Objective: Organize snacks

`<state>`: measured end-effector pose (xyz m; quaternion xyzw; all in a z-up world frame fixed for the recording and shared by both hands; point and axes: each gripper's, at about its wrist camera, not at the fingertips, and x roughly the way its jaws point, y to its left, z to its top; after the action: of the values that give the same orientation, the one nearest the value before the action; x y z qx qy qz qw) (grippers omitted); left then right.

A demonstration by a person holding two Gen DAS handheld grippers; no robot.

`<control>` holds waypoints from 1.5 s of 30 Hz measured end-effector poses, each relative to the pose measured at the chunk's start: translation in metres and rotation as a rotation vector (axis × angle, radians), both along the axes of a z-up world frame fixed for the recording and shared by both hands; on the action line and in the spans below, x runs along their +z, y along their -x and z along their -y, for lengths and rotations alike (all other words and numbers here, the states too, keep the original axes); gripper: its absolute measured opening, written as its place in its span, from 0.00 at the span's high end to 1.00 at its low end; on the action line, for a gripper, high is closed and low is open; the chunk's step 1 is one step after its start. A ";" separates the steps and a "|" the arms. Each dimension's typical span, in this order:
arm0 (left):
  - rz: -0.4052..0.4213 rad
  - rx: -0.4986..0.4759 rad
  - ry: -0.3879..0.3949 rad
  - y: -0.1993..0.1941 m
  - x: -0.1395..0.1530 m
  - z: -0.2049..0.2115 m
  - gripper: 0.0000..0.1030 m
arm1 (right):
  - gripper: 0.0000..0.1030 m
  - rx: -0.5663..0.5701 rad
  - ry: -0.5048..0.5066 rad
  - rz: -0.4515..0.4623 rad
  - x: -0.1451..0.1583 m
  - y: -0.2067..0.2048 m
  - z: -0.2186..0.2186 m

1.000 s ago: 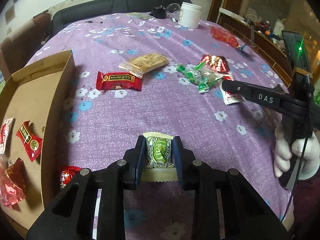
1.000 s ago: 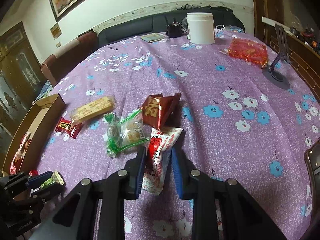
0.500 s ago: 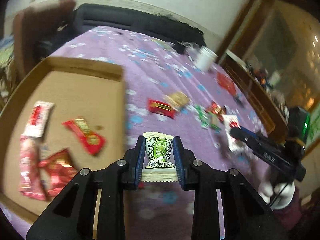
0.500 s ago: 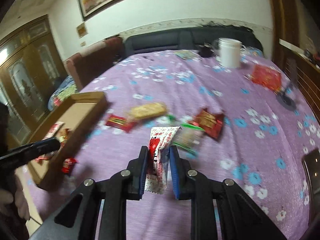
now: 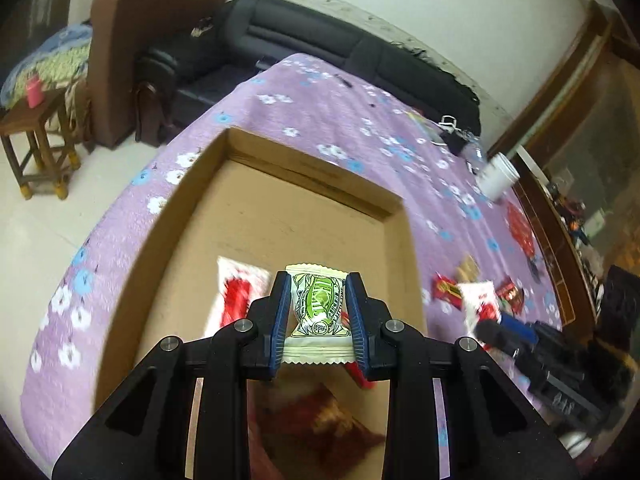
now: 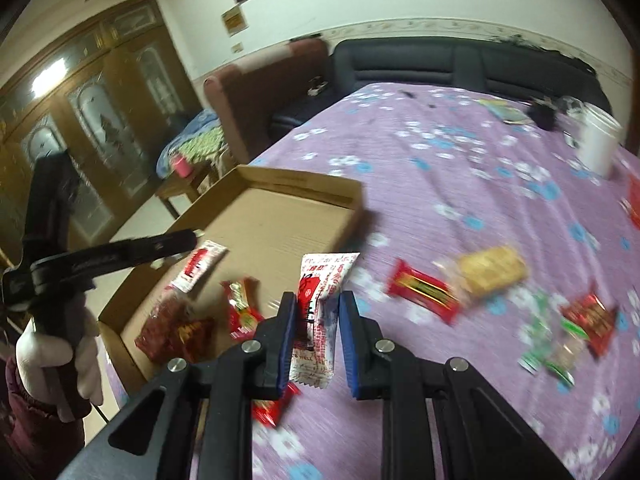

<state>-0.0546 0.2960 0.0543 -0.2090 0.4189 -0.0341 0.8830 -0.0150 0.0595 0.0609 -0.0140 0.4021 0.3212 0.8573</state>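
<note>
While the left gripper [image 5: 318, 316] hangs over the cardboard box [image 5: 400, 216], its two blue pads squeeze a green and white snack pack [image 5: 318, 308] from both sides. The pack is up in the air, above the box floor and near the box's right wall.

Below it, inside the box, lie a white and red packet [image 5: 236, 292] and a dark red crinkly bag [image 5: 316, 428]. The far half of the box floor is bare brown cardboard, right up to the far wall. The box walls are low and stand up all the way around. The box sits close to the left edge of the purple flowered cloth [image 5: 320, 112], where the table drops off to the floor.

From the right wrist view, the right gripper [image 6: 318, 320] is shut on a white snack pack with red print [image 6: 320, 312]. It holds the pack upright, above the cloth, just beside the box's near right side. A small red candy [image 6: 276, 404] lies on the cloth under its left finger.

To the right, out on the cloth, lie a red bar [image 6: 424, 290], a yellow cracker pack [image 6: 490, 268], some green and clear wrappers [image 6: 548, 344] and a red and gold pack [image 6: 592, 316]. They look blurry. Far back stands a white tub [image 6: 600, 144], well apart from the snacks. Between the tub and the snacks there is only bare cloth.
</note>
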 end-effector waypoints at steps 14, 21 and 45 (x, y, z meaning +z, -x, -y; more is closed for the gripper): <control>-0.095 0.064 0.130 -0.045 -0.027 -0.051 0.74 | 0.74 0.079 0.098 -0.068 -0.037 -0.038 -0.094; -0.079 0.079 0.197 -0.027 -0.015 -0.053 0.74 | 0.66 0.045 0.044 -0.083 -0.028 -0.038 -0.076; 0.006 -0.163 0.249 0.055 0.010 0.113 0.55 | 0.57 -0.467 -0.131 -0.071 -0.013 -0.026 0.205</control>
<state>-0.1099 0.1829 0.0648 -0.2823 0.4242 -0.1580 0.8458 0.0112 -0.1457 0.0479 0.1465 0.4026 0.1401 0.8927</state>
